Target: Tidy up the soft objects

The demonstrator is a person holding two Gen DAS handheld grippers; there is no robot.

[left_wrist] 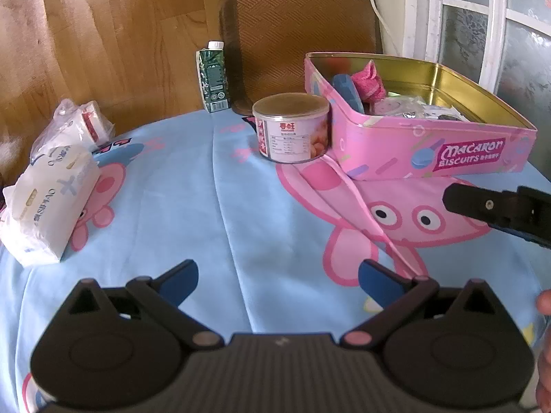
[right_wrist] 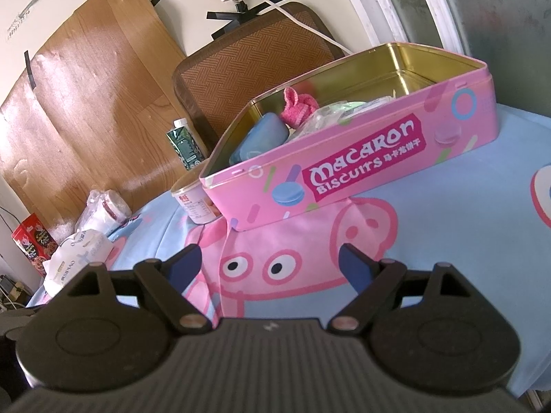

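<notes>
A pink biscuit tin point(left_wrist: 430, 144) stands open at the back right of the table; it also shows in the right wrist view point(right_wrist: 344, 179). Inside lie a pink knitted cloth point(left_wrist: 368, 81) point(right_wrist: 298, 110), a blue soft case point(left_wrist: 347, 91) point(right_wrist: 261, 136) and clear plastic packets point(left_wrist: 406, 106) point(right_wrist: 330, 113). A white tissue pack point(left_wrist: 51, 203) point(right_wrist: 74, 258) lies at the left, with a bagged white roll point(left_wrist: 77, 125) point(right_wrist: 103, 208) behind it. My left gripper point(left_wrist: 278, 280) is open and empty above the cloth. My right gripper point(right_wrist: 270, 263) is open and empty in front of the tin; it also shows in the left wrist view point(left_wrist: 496, 210).
A round can point(left_wrist: 292, 127) point(right_wrist: 196, 199) stands against the tin's left corner. A green drink carton point(left_wrist: 213, 75) point(right_wrist: 186, 144) stands at the table's back edge by a brown woven chair back point(left_wrist: 299, 41). A red snack box point(right_wrist: 32, 241) sits far left. The tablecloth point(left_wrist: 193, 186) is blue with pink pigs.
</notes>
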